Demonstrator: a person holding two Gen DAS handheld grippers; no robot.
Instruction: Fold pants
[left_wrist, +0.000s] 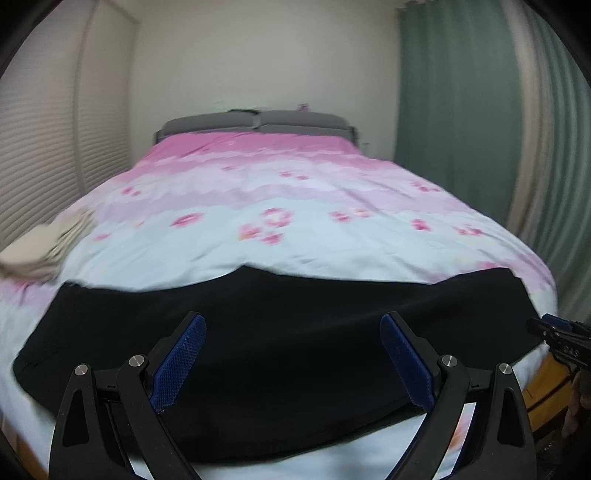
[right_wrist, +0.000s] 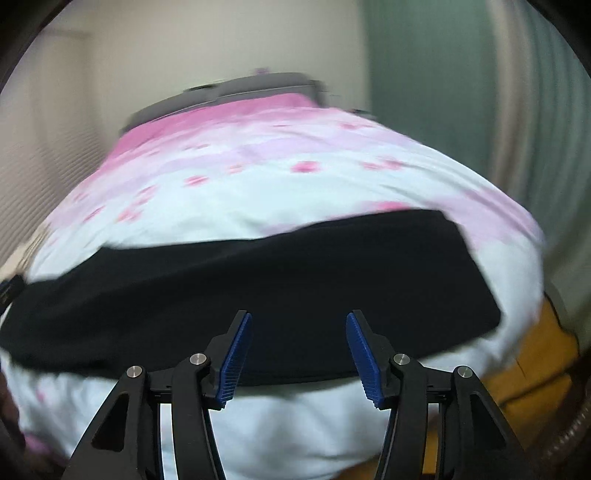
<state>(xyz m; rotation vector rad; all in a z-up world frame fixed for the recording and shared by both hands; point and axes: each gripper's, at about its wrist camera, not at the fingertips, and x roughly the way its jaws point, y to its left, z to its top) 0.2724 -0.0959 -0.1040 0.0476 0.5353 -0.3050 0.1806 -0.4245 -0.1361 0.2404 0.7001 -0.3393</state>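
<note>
Black pants (left_wrist: 288, 332) lie flat in a long band across the near end of the bed; they also show in the right wrist view (right_wrist: 258, 291). My left gripper (left_wrist: 293, 325) is open wide and empty, hovering over the middle of the pants. My right gripper (right_wrist: 299, 321) is open and empty, over the near edge of the pants toward their right part. The right gripper's tip also shows at the right edge of the left wrist view (left_wrist: 554, 328). Both views are motion-blurred.
The bed has a pink and pale blue flowered cover (left_wrist: 295, 206) and a grey headboard (left_wrist: 255, 123). A beige folded stack (left_wrist: 40, 251) lies at the bed's left edge. Green curtains (left_wrist: 461, 110) hang at the right. Wooden floor (right_wrist: 535, 369) shows beside the bed.
</note>
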